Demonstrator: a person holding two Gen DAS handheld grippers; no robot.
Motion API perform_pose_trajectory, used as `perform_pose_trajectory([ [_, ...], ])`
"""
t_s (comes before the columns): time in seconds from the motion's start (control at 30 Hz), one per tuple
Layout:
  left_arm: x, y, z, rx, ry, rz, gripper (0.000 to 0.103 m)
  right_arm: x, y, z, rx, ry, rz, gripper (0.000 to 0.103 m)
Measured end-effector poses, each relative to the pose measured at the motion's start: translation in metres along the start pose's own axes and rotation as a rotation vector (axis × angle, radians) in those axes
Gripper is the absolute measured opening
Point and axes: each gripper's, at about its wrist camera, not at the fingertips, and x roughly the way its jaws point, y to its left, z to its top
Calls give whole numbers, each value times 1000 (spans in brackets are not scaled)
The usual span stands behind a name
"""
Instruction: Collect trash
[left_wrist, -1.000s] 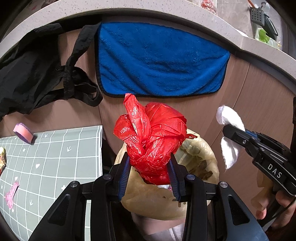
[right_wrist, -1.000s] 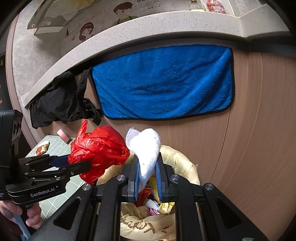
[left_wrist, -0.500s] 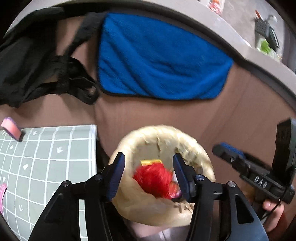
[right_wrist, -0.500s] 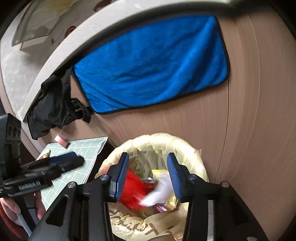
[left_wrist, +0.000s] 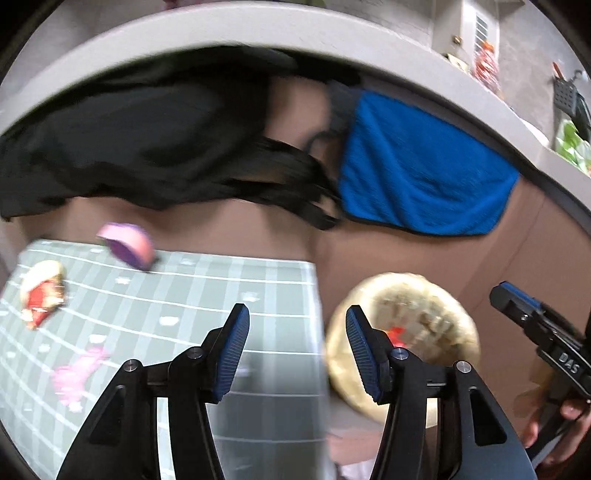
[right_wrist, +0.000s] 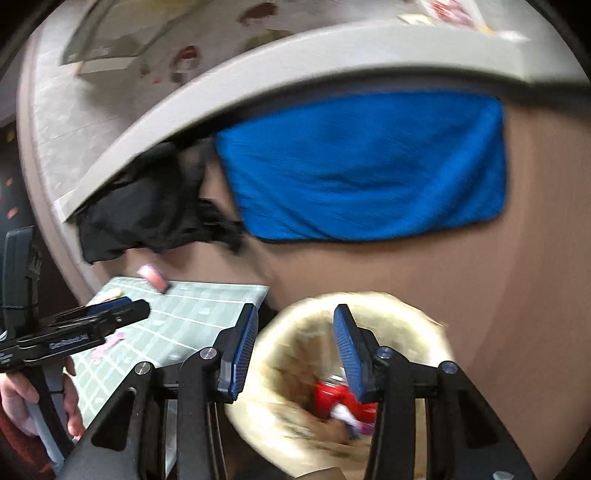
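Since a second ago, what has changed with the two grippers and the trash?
Both let go. The left gripper dropped the red bag into the trash bin, the right gripper dropped the white tissue beside it; jaws now open and empty. The left has swung toward the green mat. The blue towel and the scraps on the mat stayed.

Red plastic bag (right_wrist: 334, 398), crumpled, low inside yellow-lined trash bin (right_wrist: 424, 332), against right wall, white scrap (right_wrist: 341, 413) touching it; blurred.

Right claw (right_wrist: 295, 350) gapes above bin (right_wrist: 436, 332) holding seemingly red bag (right_wrist: 332, 397).
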Motion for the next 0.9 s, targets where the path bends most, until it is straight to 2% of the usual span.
perform_pose_trajectory([
  [0.27, -70, 101, -1, -49, -86, 119, 55, 27, 129, 17, -147, 10, 132, 41],
  [0.43, -97, 185, -7, -165, -103, 150, 55, 55, 203, 26, -209, 30, 219, 41],
  [0.5, -100, 226, -11, -235, -116, 131, 55, 64, 224, 27, -233, 45, 240, 41],
  [0.6, -91, 283, -21, -325, -111, 53, 55, 84, 255, 21, -291, 74, 259, 41],
  [0.67, -74, 319, -27, -375, -81, 13, 55, 97, 270, 13, -336, 96, 256, 41],
  [0.77, -43, 363, -30, -453, -23, -5, 55, 116, 280, 1, -371, 138, 246, 41],
  [0.9, -1, 424, -27, -592, 17, 28, 55, 142, 279, -8, -378, 191, 234, 41],
])
